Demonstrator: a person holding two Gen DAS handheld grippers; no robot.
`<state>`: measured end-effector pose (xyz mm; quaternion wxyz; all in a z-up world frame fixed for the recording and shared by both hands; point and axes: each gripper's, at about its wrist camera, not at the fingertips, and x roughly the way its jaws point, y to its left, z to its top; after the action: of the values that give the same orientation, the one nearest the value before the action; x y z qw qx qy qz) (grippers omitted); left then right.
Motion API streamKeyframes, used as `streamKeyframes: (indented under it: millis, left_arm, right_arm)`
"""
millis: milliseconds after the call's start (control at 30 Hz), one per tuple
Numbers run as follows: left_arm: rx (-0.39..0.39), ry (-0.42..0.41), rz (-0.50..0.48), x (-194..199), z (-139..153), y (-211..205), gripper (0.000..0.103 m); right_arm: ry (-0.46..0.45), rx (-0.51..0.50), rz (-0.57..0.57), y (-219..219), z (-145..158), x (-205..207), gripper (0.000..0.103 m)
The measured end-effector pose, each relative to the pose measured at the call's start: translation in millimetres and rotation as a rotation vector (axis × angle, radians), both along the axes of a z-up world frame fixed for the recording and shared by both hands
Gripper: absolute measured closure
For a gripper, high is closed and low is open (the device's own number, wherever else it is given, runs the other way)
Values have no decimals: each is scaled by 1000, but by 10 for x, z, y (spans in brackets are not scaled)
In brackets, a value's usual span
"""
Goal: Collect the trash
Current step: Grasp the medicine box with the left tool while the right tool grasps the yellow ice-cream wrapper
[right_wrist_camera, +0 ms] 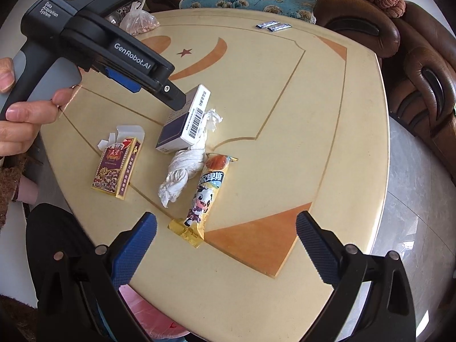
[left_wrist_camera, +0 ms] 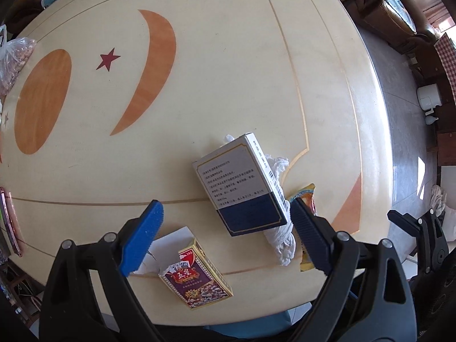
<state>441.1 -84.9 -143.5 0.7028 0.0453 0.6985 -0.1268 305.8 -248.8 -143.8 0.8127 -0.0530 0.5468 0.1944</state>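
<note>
A white and dark blue medicine box (left_wrist_camera: 245, 185) (right_wrist_camera: 185, 119) lies on the cream table, resting partly on a twisted white tissue (left_wrist_camera: 280, 239) (right_wrist_camera: 185, 171). A red playing-card box (left_wrist_camera: 196, 276) (right_wrist_camera: 116, 168) with an open flap lies near the table's front edge. A yellow snack wrapper (right_wrist_camera: 206, 196) (left_wrist_camera: 305, 199) lies beside the tissue. My left gripper (left_wrist_camera: 228, 233) is open, hovering just above and short of the medicine box; in the right wrist view its fingertip (right_wrist_camera: 178, 98) is close to the box. My right gripper (right_wrist_camera: 226, 242) is open and empty, above the wrapper's near end.
A plastic bag of nuts (right_wrist_camera: 139, 22) (left_wrist_camera: 12, 62) sits at the table's far left. Two small blue sachets (right_wrist_camera: 273, 26) lie at the far edge. A brown leather sofa (right_wrist_camera: 399, 42) surrounds the table. A pink phone (left_wrist_camera: 10, 222) lies at the left edge. A pink bag (right_wrist_camera: 148, 316) shows below the table.
</note>
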Motion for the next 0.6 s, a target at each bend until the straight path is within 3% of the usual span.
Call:
streamKeyframes:
  millis: [600]
  left_arm:
    - [-111, 49, 50, 177, -371, 5, 15]
  right_arm:
    - [36, -49, 29, 202, -447, 142, 7]
